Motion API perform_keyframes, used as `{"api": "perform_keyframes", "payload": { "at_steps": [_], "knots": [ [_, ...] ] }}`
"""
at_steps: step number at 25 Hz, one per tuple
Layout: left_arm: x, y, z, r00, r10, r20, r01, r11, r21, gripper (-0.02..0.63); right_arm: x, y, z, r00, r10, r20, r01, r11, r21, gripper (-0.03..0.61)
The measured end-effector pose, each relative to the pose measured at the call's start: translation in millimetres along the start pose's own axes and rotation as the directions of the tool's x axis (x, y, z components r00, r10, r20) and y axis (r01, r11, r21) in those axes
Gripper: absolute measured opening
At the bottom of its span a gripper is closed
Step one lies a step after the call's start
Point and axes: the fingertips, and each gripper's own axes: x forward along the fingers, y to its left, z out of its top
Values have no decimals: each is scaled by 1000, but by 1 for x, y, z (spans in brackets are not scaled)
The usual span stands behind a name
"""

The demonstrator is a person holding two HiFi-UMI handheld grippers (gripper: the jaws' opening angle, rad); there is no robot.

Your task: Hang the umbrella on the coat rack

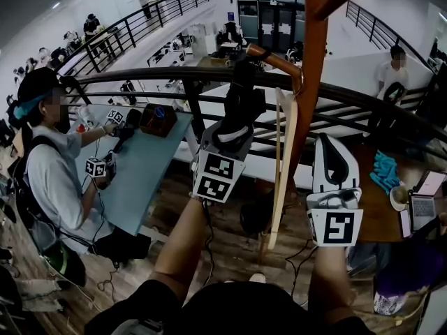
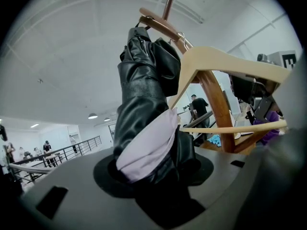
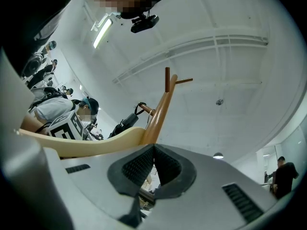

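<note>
**Seat the strap on the peg before letting go**

The left gripper (image 1: 236,125) has its jaws pinching the folded black umbrella (image 1: 242,93). It is held upright just left of the coat rack (image 1: 312,82), with its top strap at the tip of a peg (image 1: 278,61). Lower it gently until the loop takes the weight, then release. Right of the rack, the right gripper (image 1: 334,160) hovers empty, jaws pressed together.

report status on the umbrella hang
Left gripper shut on umbrella, strap loop on the rack peg. Right gripper shut, empty. Wooden hanger on the same peg, crowding it.
</note>
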Motion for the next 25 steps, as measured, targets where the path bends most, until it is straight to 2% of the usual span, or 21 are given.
{"api": "perform_keyframes", "payload": {
  "at_steps": [12, 25],
  "knots": [
    [7, -25, -21, 999, -45, -29, 45, 999, -22, 238, -4, 0, -9, 1000, 4, -21, -4, 1000, 11, 28],
    [2, -47, -22, 996, -86, -27, 85, 996, -23, 238, -15, 1, -6, 999, -3, -33, 4, 1000, 18, 28]
  ]
}}
